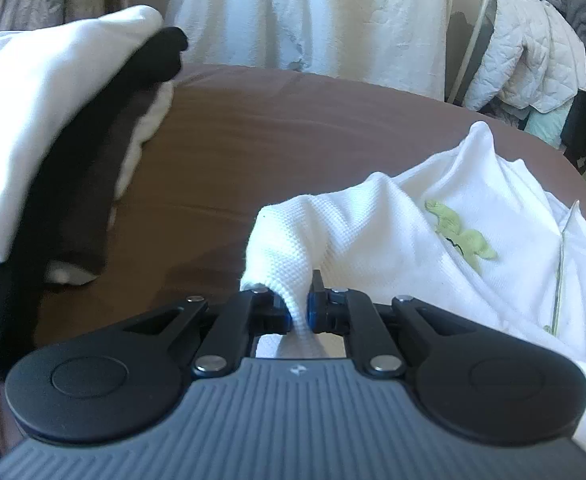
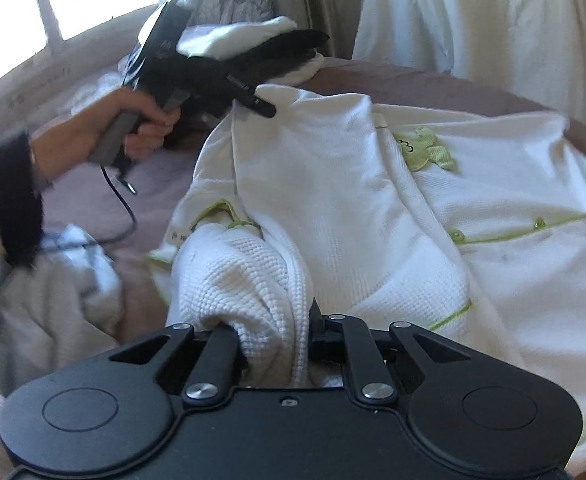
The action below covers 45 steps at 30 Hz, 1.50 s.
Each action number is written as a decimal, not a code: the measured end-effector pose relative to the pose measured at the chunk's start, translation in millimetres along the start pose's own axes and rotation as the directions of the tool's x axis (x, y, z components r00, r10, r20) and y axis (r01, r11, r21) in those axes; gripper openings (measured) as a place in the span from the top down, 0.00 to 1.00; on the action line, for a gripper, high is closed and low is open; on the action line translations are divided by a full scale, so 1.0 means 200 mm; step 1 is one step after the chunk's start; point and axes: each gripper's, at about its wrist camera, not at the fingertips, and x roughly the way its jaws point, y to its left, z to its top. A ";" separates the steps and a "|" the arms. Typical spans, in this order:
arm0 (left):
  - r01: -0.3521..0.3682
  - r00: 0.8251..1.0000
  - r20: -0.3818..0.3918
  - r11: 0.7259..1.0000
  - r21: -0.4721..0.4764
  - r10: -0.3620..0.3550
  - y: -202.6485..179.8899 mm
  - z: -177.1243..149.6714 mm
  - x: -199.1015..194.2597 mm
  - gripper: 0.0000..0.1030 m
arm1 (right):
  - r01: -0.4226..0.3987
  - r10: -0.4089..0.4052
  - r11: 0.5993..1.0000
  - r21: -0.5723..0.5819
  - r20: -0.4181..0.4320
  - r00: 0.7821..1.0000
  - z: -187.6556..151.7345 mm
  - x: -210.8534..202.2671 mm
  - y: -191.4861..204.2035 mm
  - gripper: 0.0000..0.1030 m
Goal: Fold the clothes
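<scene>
While pinched between both tools [image 1: 300, 308] [image 2: 289, 340], white garment [image 2: 433, 240] drapes ahead.

Both grippers clamped on cloth, angled downward.

The left gripper [image 1: 301, 308] has its jaws nearly together, pinching a fold of white fabric between the blue pads [image 1: 313, 312]. Seen from the right wrist camera, the left hand [image 2: 141, 124] grasps the left gripper's handle, a dark cuff on the wrist. The right gripper [image 2: 277, 340] is likewise closed on a thick bunch of fabric filling the gap between its fingers.
</scene>
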 end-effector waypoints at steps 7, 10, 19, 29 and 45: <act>-0.054 0.998 0.029 0.997 -0.060 0.056 0.07 -0.11 -0.36 0.93 | -0.203 0.201 0.973 0.110 0.022 0.979 0.03 -0.12 0.01 0.85; -0.085 0.996 0.022 0.995 -0.051 0.086 0.12 -0.18 -0.53 0.93 | -0.311 0.310 0.943 0.120 0.029 0.950 0.02 -0.14 0.03 0.85; -0.144 0.982 -0.130 0.987 -0.064 0.135 0.20 -0.26 -0.56 0.93 | -0.421 0.422 0.900 0.107 0.015 0.906 0.03 -0.11 -0.03 0.85; 0.052 0.991 -0.126 0.995 0.082 -0.042 -0.49 0.38 0.04 0.93 | -0.243 0.225 0.816 0.524 0.100 0.969 -0.07 -0.21 -0.88 0.86; 0.174 0.981 -0.124 0.955 0.242 -0.147 -0.84 0.34 0.73 0.39 | 0.089 -0.349 0.654 0.751 0.196 0.916 -0.58 -0.59 -1.21 0.58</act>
